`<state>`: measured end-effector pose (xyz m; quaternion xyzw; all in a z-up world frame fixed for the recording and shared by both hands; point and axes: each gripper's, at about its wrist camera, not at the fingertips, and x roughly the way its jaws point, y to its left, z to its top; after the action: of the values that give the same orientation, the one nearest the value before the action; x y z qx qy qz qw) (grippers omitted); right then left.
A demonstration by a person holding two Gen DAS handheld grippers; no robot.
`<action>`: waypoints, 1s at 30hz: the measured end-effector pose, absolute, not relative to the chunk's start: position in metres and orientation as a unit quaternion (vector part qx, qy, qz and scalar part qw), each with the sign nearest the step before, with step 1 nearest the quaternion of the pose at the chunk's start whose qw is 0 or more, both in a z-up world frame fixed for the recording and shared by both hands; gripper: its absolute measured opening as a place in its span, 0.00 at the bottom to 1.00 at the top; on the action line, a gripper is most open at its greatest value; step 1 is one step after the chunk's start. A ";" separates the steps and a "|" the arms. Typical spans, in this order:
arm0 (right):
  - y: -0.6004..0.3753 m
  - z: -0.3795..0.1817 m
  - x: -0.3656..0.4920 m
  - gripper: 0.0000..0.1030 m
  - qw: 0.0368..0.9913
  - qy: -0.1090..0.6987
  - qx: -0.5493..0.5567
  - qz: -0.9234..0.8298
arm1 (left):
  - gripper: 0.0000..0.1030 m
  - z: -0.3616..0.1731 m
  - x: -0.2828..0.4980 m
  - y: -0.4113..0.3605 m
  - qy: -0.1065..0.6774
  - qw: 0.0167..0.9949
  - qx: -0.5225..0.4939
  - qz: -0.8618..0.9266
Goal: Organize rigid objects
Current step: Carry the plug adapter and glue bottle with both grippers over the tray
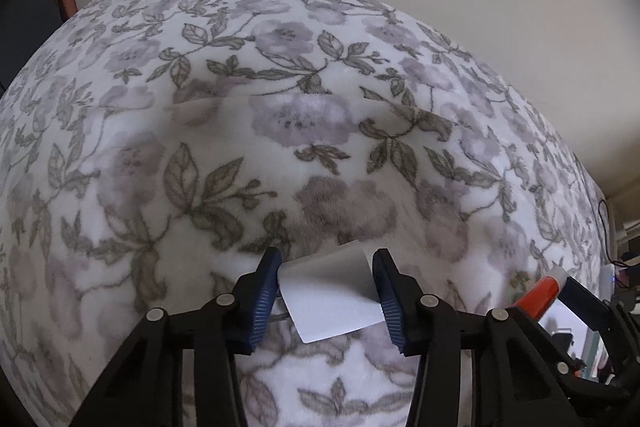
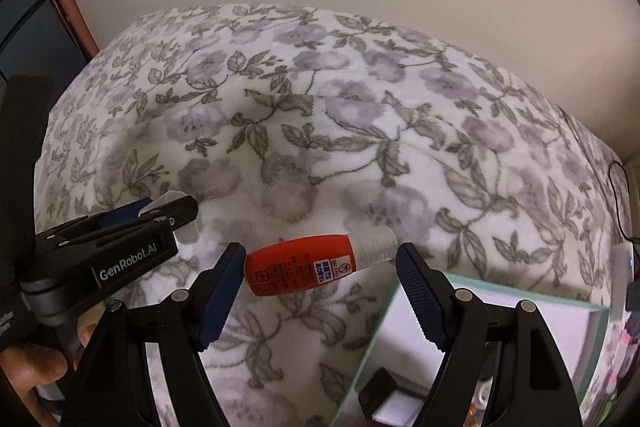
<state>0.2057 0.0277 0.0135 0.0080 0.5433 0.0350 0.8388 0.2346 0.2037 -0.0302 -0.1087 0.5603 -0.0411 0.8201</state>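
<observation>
Here, over a bed spread with a floral blanket point(image 1: 304, 115), a person works two sets of handheld tongs side by side. The left tongs point(image 1: 326, 287) are closed on a small white card-like piece point(image 1: 332, 297), its flat face tilted and pinched at both edges by the blue pads point(image 1: 266, 291) above the blanket. The right tongs point(image 2: 320, 279) hold a red bottle with a clear cap point(image 2: 316, 263) lying crosswise between their jaws, base against the left pad and cap toward the right one. Below the right tongs sits a pale green box point(image 2: 520, 301) with a white lining, open at the top, with small items inside too dim to make out. A hand point(image 2: 28, 371) grips the left handle at the lower left edge.
</observation>
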 end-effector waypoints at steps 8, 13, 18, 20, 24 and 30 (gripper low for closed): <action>0.017 0.045 0.168 0.76 0.848 0.528 0.031 0.027 | 0.48 0.008 0.208 0.193 0.553 0.823 -0.118 -0.054; 0.001 0.061 0.136 0.76 0.853 0.519 0.048 -0.004 | 0.48 0.034 0.184 0.176 0.545 0.828 -0.113 -0.074; -0.028 0.068 0.096 0.76 0.851 0.516 0.092 -0.044 | 0.48 0.055 0.153 0.155 0.539 0.831 -0.097 -0.100; -0.040 0.068 0.080 0.76 0.847 0.516 0.111 -0.063 | 0.48 0.060 0.136 0.144 0.534 0.835 -0.079 -0.107; -0.061 0.060 0.048 0.76 0.835 0.524 0.136 -0.100 | 0.48 0.055 0.108 0.122 0.543 0.826 -0.060 -0.137; -0.082 0.040 0.012 0.76 0.815 0.539 0.162 -0.140 | 0.48 0.049 0.072 0.083 0.550 0.817 -0.021 -0.175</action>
<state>0.0115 -0.0824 0.0398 0.1615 0.5390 -0.1396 0.8148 0.0717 0.0829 0.0485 -0.0213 0.5496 -0.1745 0.8167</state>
